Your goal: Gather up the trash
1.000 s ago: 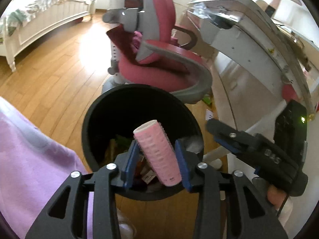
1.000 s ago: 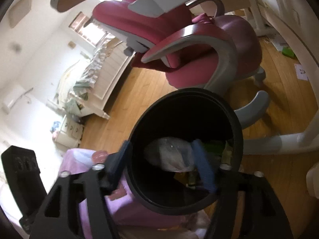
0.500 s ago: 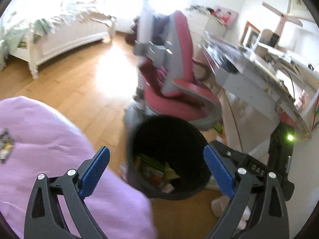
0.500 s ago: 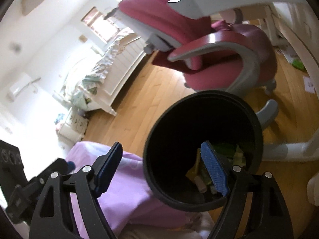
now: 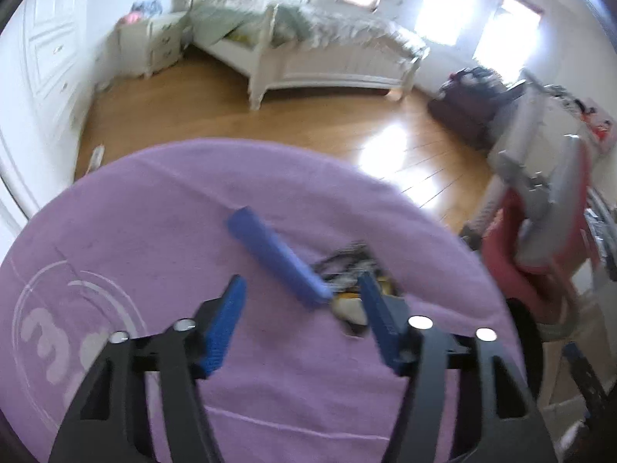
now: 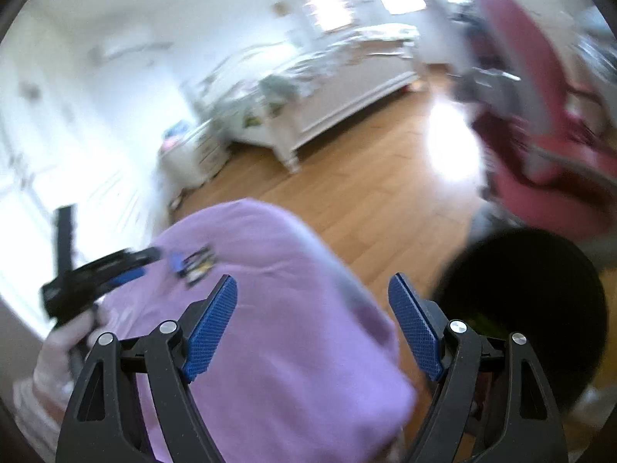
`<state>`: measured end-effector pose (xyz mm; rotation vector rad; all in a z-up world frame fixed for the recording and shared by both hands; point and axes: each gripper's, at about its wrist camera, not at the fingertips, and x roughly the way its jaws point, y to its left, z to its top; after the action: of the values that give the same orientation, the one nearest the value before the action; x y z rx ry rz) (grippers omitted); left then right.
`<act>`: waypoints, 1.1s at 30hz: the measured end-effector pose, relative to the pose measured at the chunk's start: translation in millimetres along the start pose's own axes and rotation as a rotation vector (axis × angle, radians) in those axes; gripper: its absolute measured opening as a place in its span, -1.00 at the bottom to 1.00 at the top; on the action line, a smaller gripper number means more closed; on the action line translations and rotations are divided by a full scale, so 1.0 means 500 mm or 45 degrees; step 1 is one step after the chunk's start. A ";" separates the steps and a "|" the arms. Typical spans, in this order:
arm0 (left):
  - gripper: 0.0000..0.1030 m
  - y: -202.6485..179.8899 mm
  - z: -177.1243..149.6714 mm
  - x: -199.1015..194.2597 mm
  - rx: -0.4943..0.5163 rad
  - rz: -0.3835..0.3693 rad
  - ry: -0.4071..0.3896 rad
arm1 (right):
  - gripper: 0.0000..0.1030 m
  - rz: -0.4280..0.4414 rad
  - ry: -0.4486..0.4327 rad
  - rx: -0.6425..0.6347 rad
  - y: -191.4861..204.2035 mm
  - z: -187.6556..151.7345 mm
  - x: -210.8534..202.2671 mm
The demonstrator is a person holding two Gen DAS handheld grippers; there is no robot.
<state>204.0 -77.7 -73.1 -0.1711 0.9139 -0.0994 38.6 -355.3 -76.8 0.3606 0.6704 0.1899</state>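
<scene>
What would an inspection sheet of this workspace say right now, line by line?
Surface: round purple fabric-covered cushion with a white printed logo, on a wooden plank floor.
Job's things: blue cylindrical roller and a small blurred pile of dark and yellow scraps lying on the cushion; round black plastic trash bin beside it.
Clutter: nothing else seen on the cushion.
Grippers: left tool open and empty, above the cushion; right tool open and empty.
Cables: nothing seen.
Surroundings: white bed, white nightstand, pink and grey swivel chair, bright windows.
</scene>
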 end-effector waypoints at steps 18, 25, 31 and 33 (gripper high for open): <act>-0.98 0.089 -0.004 0.031 0.161 -0.003 0.020 | 0.55 0.041 0.359 -0.743 0.354 0.007 0.373; -0.96 0.113 -0.004 0.015 0.087 -0.149 0.024 | 0.17 0.025 0.406 -0.693 0.371 0.023 0.439; -0.89 0.075 0.021 0.035 0.017 -0.176 0.046 | 0.16 0.106 0.439 -0.534 0.343 0.040 0.423; -0.89 0.062 0.025 0.058 -0.001 -0.161 0.083 | 0.16 0.144 0.429 -0.438 0.323 0.047 0.400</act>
<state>231.9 -50.5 -93.9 -0.2277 0.9680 -0.2228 198.6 -155.5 -111.9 0.0331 0.9326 0.4744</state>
